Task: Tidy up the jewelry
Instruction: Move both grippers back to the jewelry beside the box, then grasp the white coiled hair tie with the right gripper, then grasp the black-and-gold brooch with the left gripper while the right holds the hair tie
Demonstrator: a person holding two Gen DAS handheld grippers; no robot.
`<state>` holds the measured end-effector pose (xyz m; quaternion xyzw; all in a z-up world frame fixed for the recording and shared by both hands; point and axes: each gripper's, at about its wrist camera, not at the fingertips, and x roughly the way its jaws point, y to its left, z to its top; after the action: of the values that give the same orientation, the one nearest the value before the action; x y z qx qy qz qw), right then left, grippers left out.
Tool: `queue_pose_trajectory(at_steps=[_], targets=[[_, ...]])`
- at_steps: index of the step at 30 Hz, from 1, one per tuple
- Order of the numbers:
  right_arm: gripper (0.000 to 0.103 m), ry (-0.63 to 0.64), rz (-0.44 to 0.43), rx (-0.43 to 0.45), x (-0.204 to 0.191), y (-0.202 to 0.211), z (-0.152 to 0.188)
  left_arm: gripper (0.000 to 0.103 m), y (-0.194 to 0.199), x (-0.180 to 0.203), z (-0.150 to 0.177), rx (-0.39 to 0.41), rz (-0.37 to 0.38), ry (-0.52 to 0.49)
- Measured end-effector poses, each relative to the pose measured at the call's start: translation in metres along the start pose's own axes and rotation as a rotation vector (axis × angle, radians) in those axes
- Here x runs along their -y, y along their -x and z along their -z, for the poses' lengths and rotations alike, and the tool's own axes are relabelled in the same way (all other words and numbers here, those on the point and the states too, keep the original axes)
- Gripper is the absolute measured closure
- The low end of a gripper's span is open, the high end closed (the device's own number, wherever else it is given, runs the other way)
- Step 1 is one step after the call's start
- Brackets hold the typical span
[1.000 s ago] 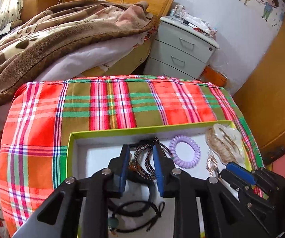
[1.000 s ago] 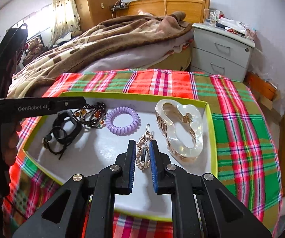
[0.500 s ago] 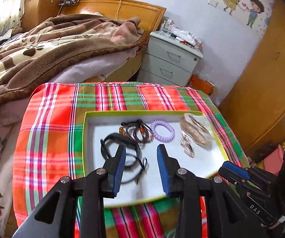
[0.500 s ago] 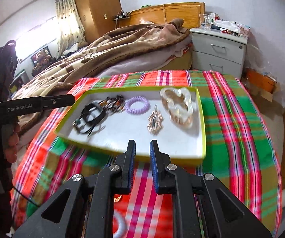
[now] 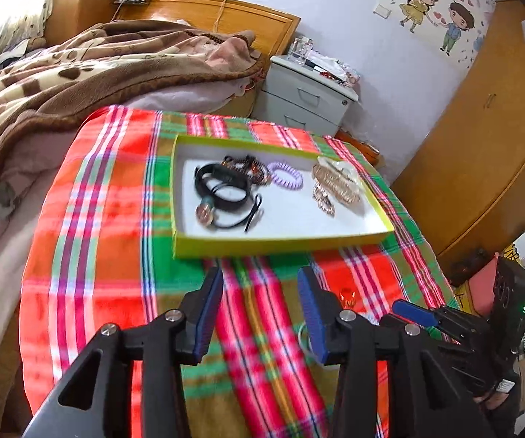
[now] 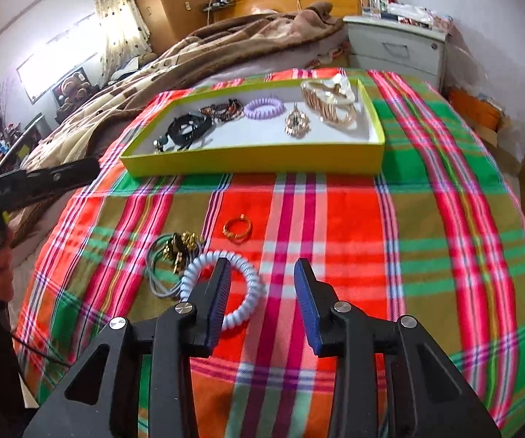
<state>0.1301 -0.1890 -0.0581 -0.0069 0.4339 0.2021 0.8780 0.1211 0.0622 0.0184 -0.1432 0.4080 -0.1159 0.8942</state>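
A lime-edged white tray (image 6: 251,160) (image 5: 280,242) on the plaid cloth holds a black strap bracelet (image 6: 189,127), a beaded bracelet (image 6: 224,109), a purple coil tie (image 6: 264,107), a gold chain piece (image 6: 296,124) and a clear-and-gold hair claw (image 6: 330,104). On the cloth in front of the tray lie a gold ring (image 6: 237,228), a grey cord with gold charms (image 6: 173,253) and a pale blue coil tie (image 6: 242,292). My right gripper (image 6: 262,281) is open and empty, its left finger over the blue coil. My left gripper (image 5: 260,303) is open and empty above the cloth.
The plaid cloth (image 6: 426,219) covers a small table that drops off at its edges. A bed with a brown blanket (image 5: 80,73) lies to the left, a grey nightstand (image 5: 306,98) behind, a wooden wardrobe (image 5: 481,146) to the right.
Both grippers pulled back from the tray toward the near side of the cloth. The right gripper's jaws opened wide. The loose ring, cord and blue coil came into view.
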Motion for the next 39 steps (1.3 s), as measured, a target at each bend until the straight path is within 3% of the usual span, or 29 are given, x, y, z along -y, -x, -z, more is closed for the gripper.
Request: queue_pose_trajectory(at_steps=[14, 16, 18, 22, 29, 39], targets=[[0.066, 0.085, 0.146, -0.017, -0.022, -0.009, 0.013, 0.058, 0.014, 0.002, 0.034, -0.016, 0.006, 0.005], [0.074, 0.090, 0.156, -0.009, -0.023, -0.008, 0.015, 0.058, 0.014, 0.004, 0.036, -0.023, -0.002, 0.001], [0.085, 0.079, 0.158, -0.003, -0.020, -0.007, 0.015, 0.058, 0.012, 0.006, 0.037, -0.030, -0.004, -0.002], [0.093, 0.039, 0.130, 0.010, -0.009, -0.003, 0.017, 0.058, 0.007, 0.012, 0.037, -0.045, -0.011, -0.014], [0.093, -0.059, 0.120, 0.057, 0.018, 0.008, 0.015, 0.058, -0.012, 0.029, 0.033, -0.093, -0.018, -0.064], [0.093, -0.130, 0.173, 0.140, 0.049, 0.033, 0.011, 0.058, -0.043, 0.060, 0.031, -0.163, 0.004, -0.157]])
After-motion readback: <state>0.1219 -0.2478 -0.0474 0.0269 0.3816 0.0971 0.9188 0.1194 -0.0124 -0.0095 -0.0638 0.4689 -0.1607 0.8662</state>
